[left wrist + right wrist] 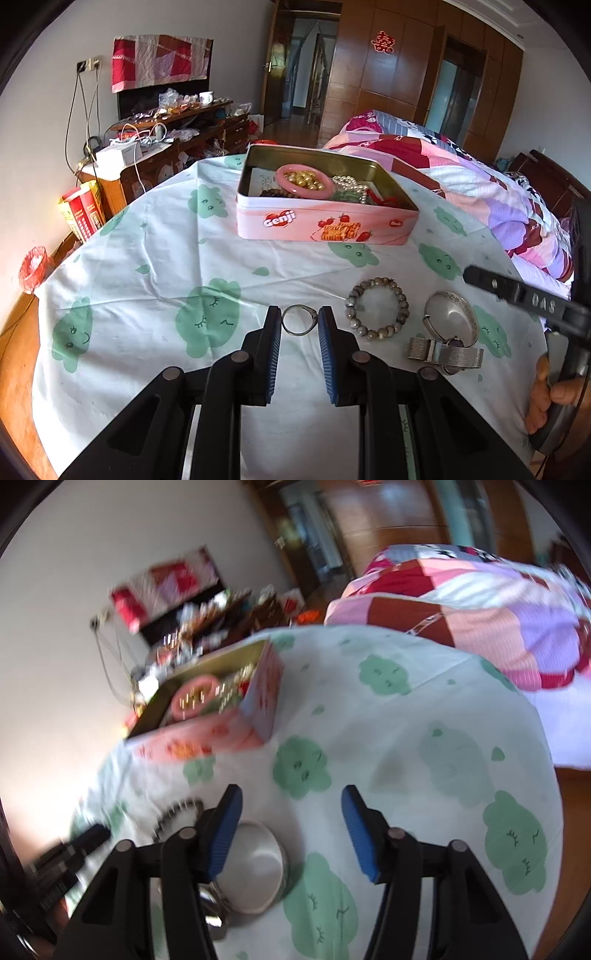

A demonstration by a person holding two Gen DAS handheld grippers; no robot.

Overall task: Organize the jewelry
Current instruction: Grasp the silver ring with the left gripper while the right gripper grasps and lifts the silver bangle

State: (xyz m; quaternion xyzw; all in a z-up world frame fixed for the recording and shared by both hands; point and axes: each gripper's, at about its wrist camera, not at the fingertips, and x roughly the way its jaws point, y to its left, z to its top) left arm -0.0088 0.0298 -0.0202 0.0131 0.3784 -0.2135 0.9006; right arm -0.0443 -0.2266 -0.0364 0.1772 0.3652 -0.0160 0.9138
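Observation:
A pink tin box (325,225) stands open on the table; it holds a pink bangle, gold beads and pearls. In front of it lie a silver ring (299,319), a grey bead bracelet (377,308), a silver bangle (452,318) and a metal watch (445,352). My left gripper (299,321) is open with the ring between its fingertips; I cannot tell whether the pads touch it. My right gripper (291,801) is open and empty above the cloth, with the silver bangle (255,867) beside its left finger. The tin (207,720) is blurred at the left.
The round table has a white cloth with green prints (207,317). A bed with a patchwork quilt (461,173) lies to the right. A cluttered wooden cabinet (166,147) stands at the back left. The right gripper's body and the hand holding it (546,332) are at the right edge.

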